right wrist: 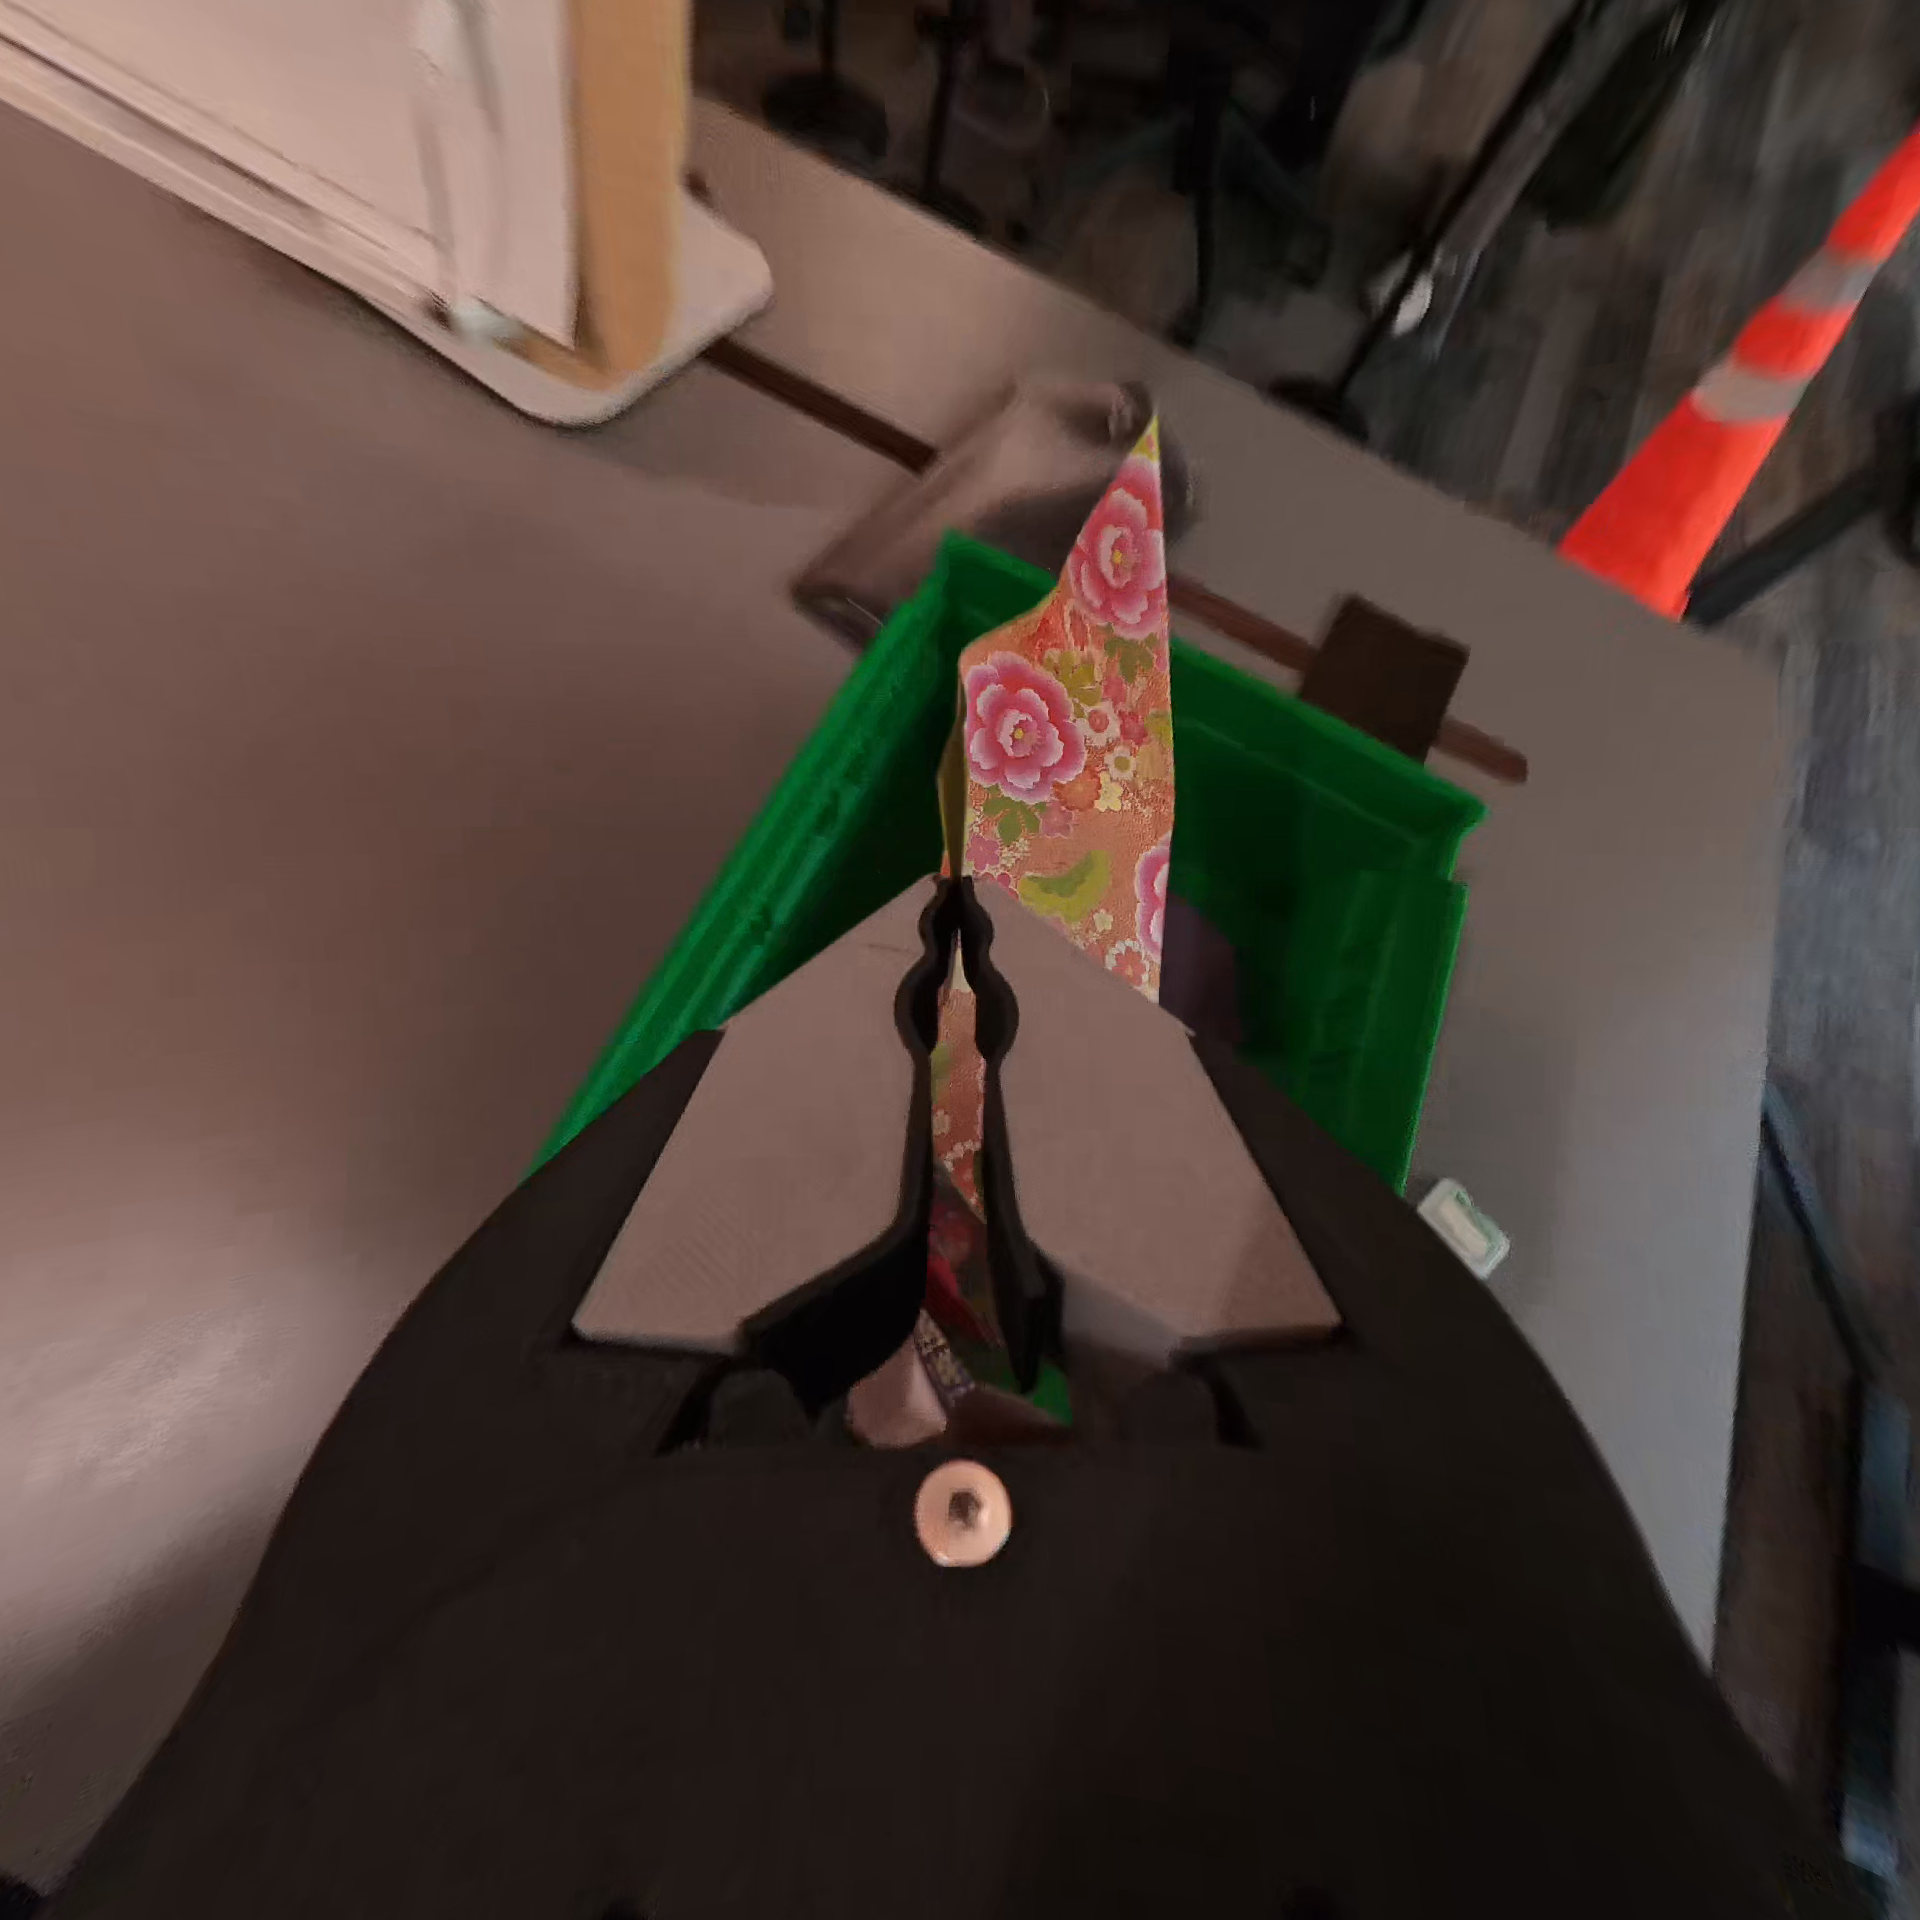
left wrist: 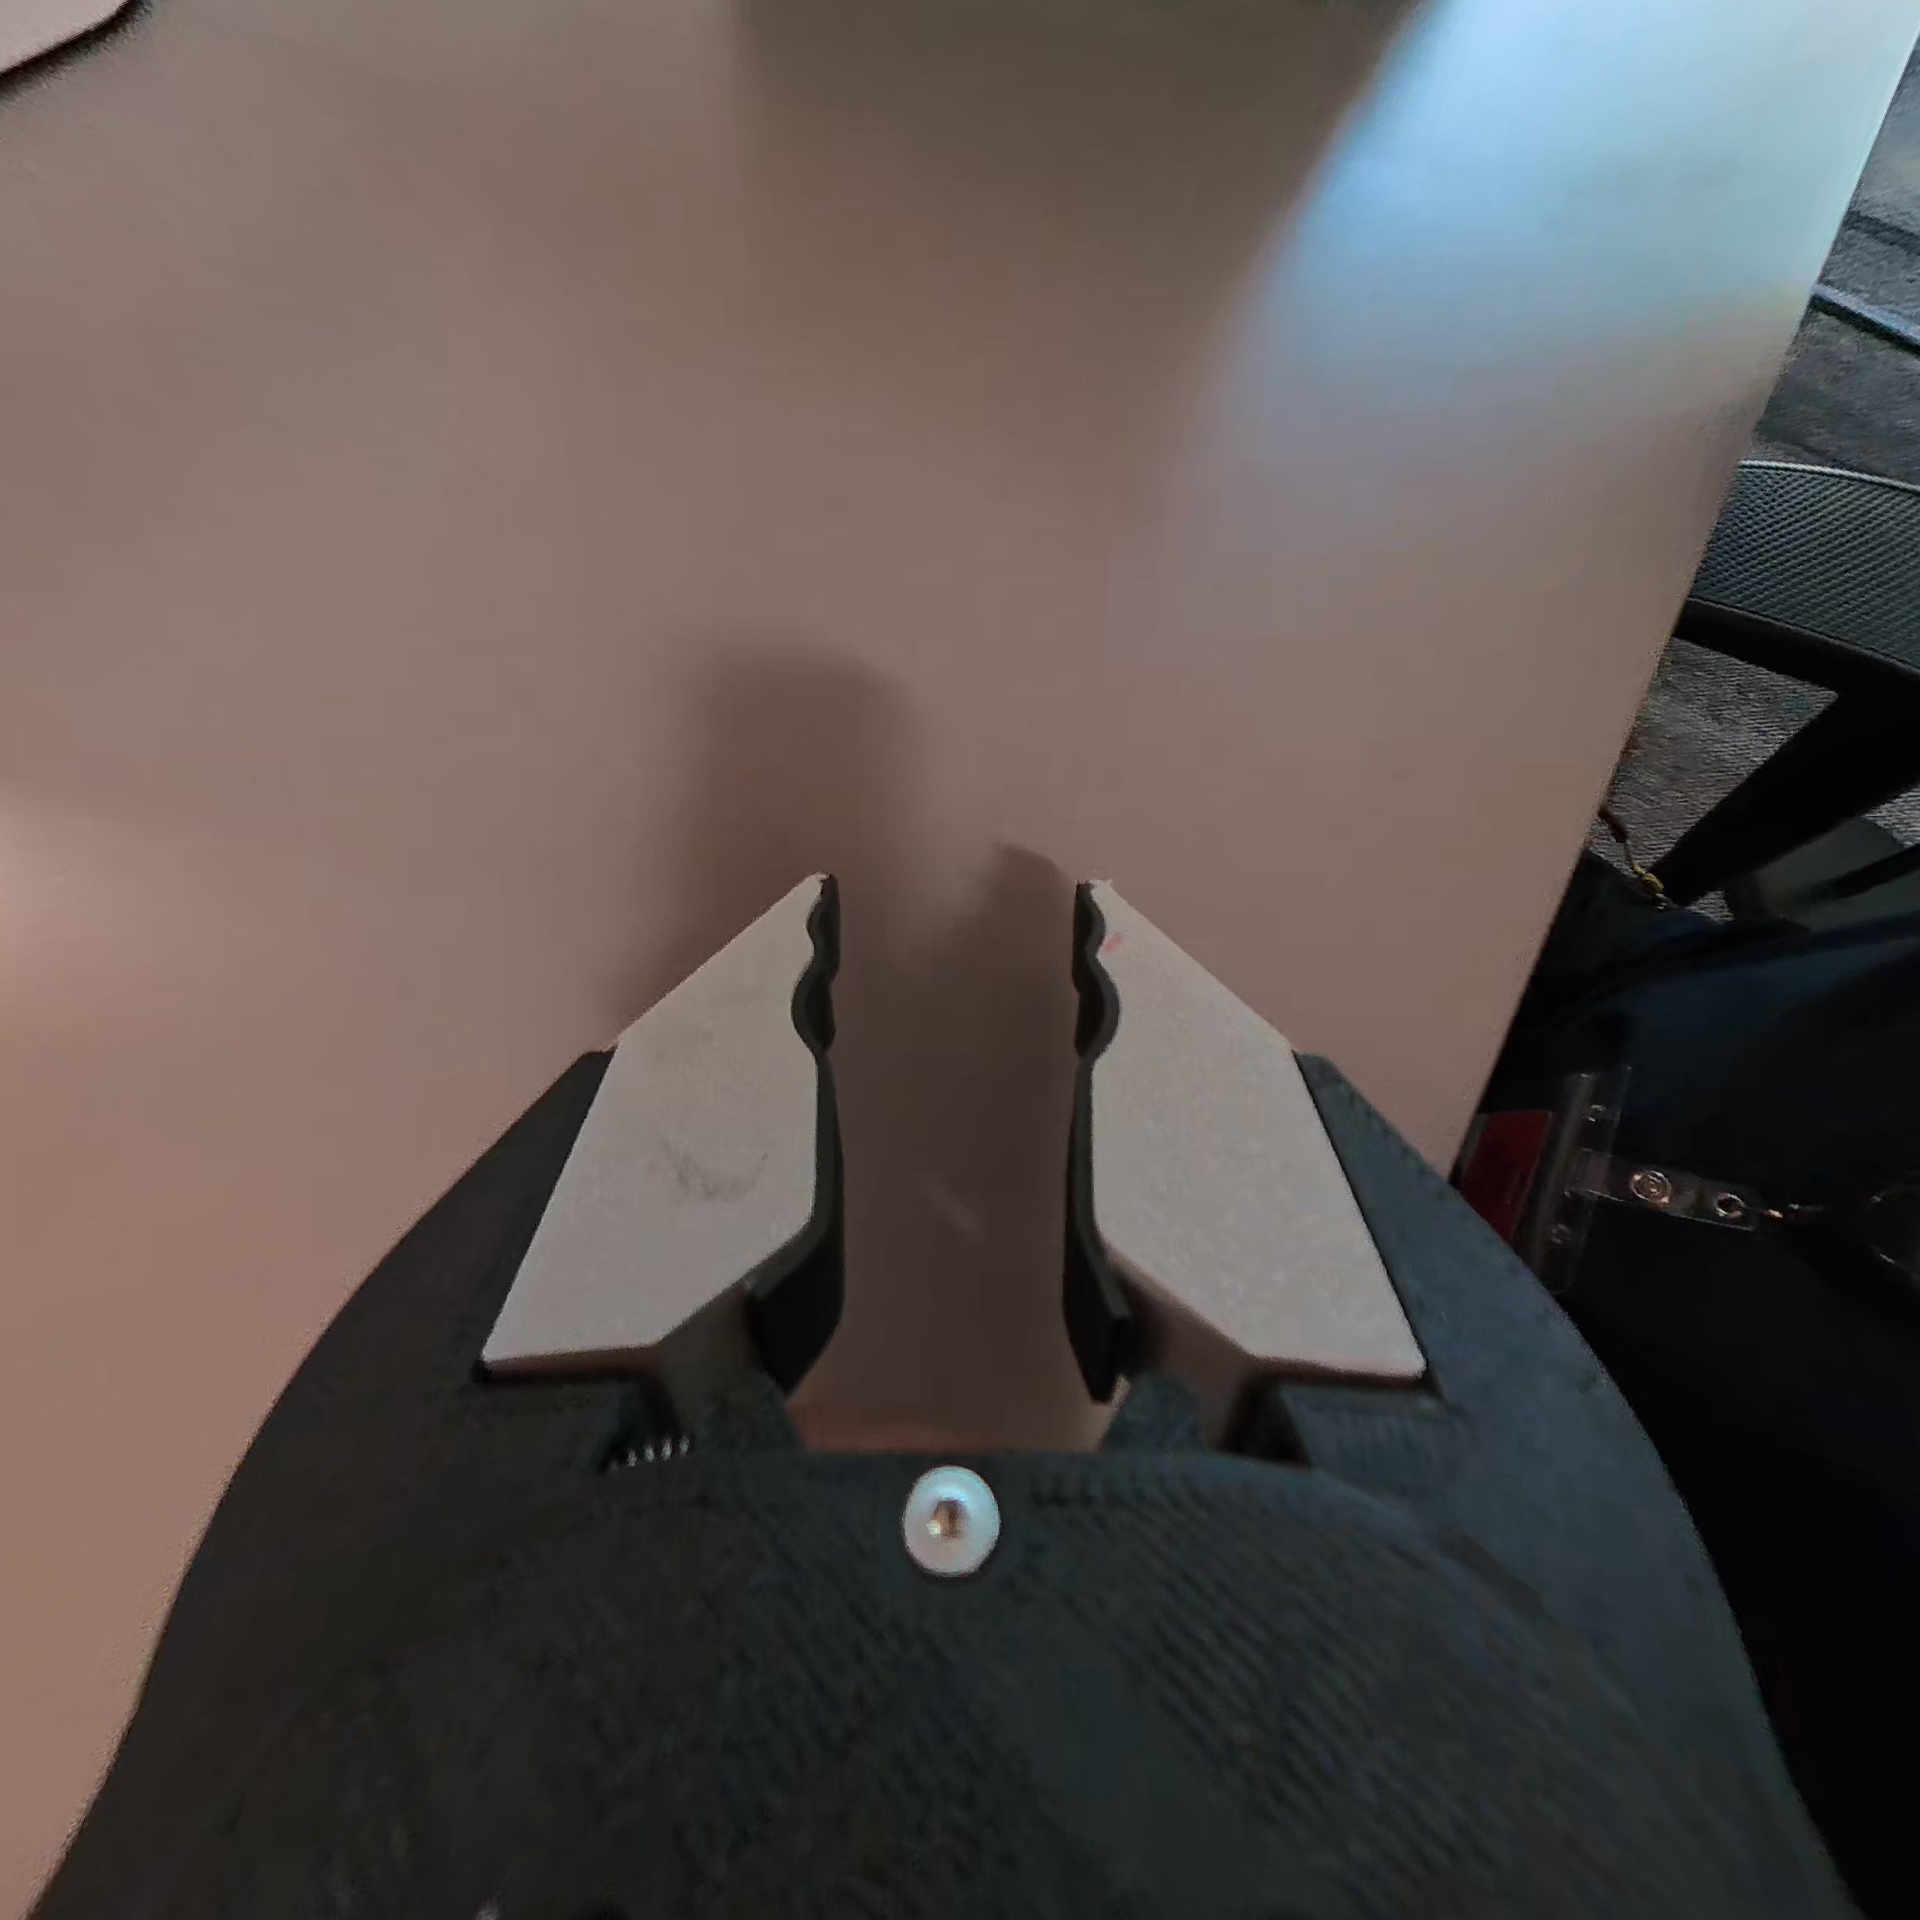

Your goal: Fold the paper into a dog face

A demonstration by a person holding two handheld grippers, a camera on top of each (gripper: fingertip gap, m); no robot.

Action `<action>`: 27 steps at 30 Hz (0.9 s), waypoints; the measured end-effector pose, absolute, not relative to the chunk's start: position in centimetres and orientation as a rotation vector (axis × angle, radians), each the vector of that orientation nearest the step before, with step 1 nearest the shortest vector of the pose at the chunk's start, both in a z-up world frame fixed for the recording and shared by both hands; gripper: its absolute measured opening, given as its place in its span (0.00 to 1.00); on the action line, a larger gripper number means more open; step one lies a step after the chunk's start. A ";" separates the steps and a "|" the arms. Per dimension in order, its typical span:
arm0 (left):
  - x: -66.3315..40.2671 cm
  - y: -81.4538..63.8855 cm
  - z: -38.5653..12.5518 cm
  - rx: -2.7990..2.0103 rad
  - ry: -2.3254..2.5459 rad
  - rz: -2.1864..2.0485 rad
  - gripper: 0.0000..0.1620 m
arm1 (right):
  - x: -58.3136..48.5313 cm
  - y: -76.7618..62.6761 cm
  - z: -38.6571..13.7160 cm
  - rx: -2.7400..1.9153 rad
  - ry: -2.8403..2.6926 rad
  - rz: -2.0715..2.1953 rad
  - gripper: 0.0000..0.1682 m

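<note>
The right gripper (right wrist: 956,894) is pinching the floral paper (right wrist: 1081,727), which is sticking straight out past its tips, long axis forward, hanging over the green bin (right wrist: 1340,914). The left gripper (left wrist: 956,920) is gaping wide over bare table (left wrist: 520,520), so the paper's sitting with the right 1 only.

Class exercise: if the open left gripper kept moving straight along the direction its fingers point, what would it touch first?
Probably only the smooth pinkish-beige tabletop. The left gripper is open and empty, angled down towards bare surface; nothing else lies ahead, though depth is unclear.
</note>
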State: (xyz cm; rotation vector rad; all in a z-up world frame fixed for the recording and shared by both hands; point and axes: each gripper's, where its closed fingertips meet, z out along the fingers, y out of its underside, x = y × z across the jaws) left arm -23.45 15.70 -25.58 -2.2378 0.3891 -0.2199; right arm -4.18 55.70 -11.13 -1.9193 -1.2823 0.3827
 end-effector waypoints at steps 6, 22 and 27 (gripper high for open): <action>-23.5 15.7 -26.0 -2.248 0.379 -0.205 0.27 | -2.1 59.8 -15.6 -2.143 -1.149 0.341 0.21; -24.5 17.8 -26.9 -2.244 0.310 -0.284 0.26 | -16.6 35.5 -14.1 -1.591 -1.645 0.931 0.28; -26.2 18.7 -23.6 -2.035 0.173 -0.288 0.24 | -23.8 32.2 -20.3 -1.453 -1.711 0.840 0.20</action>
